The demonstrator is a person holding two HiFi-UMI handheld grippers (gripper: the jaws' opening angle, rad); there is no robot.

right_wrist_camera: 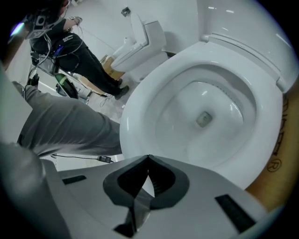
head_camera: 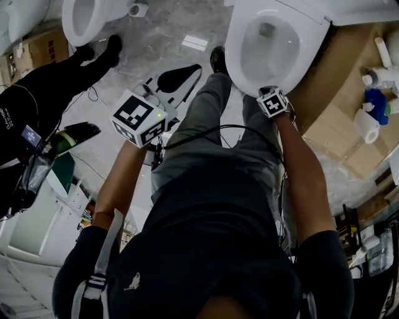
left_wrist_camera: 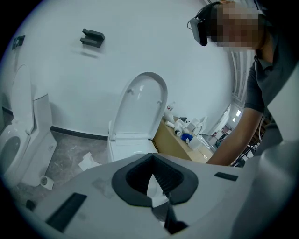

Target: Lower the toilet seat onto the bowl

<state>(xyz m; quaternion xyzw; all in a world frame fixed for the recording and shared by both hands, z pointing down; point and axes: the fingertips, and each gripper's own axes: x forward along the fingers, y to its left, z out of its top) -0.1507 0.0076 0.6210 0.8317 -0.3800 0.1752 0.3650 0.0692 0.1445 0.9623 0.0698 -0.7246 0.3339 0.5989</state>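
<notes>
Shows the toilet seat (right_wrist_camera: 140, 116) lying flat on the bowl (right_wrist_camera: 205, 116), with the lid (left_wrist_camera: 142, 107) upright behind. Holds the right gripper (right_wrist_camera: 148, 158) at the seat's front edge, pointing steeply down, jaws pressed together on nothing (contact with the seat hard to tell). Carries the left gripper (left_wrist_camera: 151, 155) off to the left, apart from the toilet, jaws likewise closed and empty. Places a cardboard box (head_camera: 336, 118) with bottles (head_camera: 374, 103) beside the bowl, and a second toilet (head_camera: 87, 19) further left.
</notes>
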